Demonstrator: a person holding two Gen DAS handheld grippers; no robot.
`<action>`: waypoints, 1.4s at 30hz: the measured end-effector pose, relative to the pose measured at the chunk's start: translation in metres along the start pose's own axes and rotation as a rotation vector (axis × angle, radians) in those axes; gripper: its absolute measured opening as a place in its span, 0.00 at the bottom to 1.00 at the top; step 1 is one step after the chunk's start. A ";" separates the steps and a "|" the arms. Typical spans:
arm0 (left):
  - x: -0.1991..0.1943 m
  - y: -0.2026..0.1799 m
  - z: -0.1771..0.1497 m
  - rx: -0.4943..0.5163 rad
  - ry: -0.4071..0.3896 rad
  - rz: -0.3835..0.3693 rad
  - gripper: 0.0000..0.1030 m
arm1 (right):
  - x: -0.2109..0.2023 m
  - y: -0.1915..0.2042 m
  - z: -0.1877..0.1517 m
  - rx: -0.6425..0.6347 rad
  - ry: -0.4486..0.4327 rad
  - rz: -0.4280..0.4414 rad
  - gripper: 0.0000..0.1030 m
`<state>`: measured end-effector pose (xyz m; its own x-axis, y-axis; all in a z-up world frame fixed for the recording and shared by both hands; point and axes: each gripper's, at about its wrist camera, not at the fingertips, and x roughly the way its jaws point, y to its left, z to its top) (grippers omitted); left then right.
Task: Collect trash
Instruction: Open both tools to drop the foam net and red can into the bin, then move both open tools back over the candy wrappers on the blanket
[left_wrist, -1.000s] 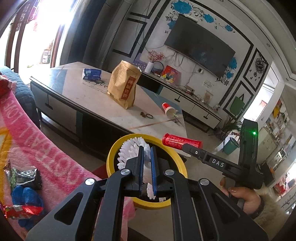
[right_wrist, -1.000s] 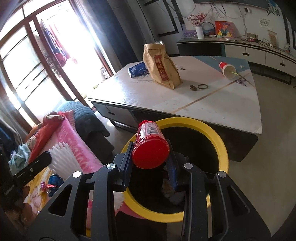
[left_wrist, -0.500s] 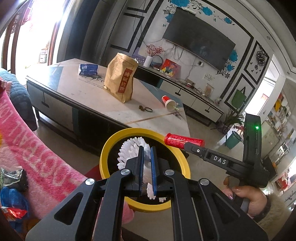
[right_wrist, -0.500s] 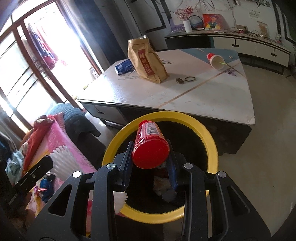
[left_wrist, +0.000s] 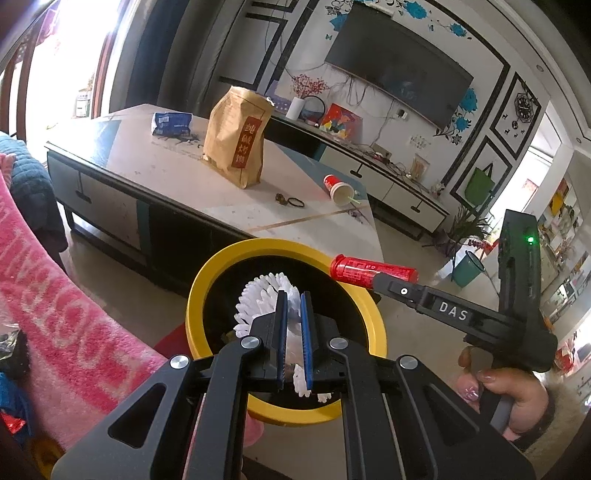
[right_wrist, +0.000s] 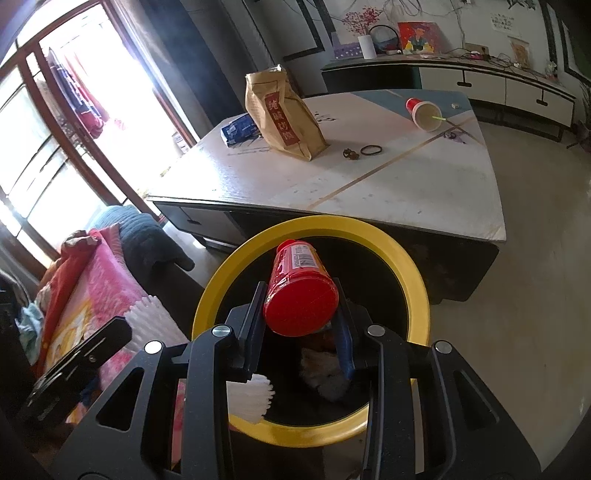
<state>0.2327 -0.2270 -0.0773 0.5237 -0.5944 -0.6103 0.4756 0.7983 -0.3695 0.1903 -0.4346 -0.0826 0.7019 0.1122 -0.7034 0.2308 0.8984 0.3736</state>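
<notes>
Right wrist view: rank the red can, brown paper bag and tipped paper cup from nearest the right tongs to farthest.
1. Red can, gripped in the right tongs.
2. Brown paper bag, upright, mid-table.
3. Paper cup, on its side near the table's far edge.

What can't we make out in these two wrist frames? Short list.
- Bin contents: right wrist view, mostly hidden by the red bottle and the right gripper; dark inside.
- White pleated paper: left wrist view, its middle covered by the left gripper.
- Small dark item beside the hair tie: too small to identify.
- Wrappers on the pink blanket: left view, cut off by the left edge.
</notes>
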 end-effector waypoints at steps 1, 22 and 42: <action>0.002 0.000 0.000 -0.002 0.001 0.000 0.07 | 0.000 0.000 0.000 0.002 0.000 0.000 0.25; -0.047 0.023 -0.010 -0.067 -0.080 0.103 0.93 | -0.004 0.018 -0.005 -0.040 -0.015 -0.011 0.58; -0.109 0.039 -0.022 -0.073 -0.192 0.172 0.93 | -0.026 0.065 -0.012 -0.156 -0.071 0.048 0.60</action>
<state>0.1786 -0.1294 -0.0405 0.7203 -0.4511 -0.5269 0.3193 0.8900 -0.3254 0.1790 -0.3737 -0.0478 0.7565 0.1312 -0.6407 0.0922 0.9485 0.3031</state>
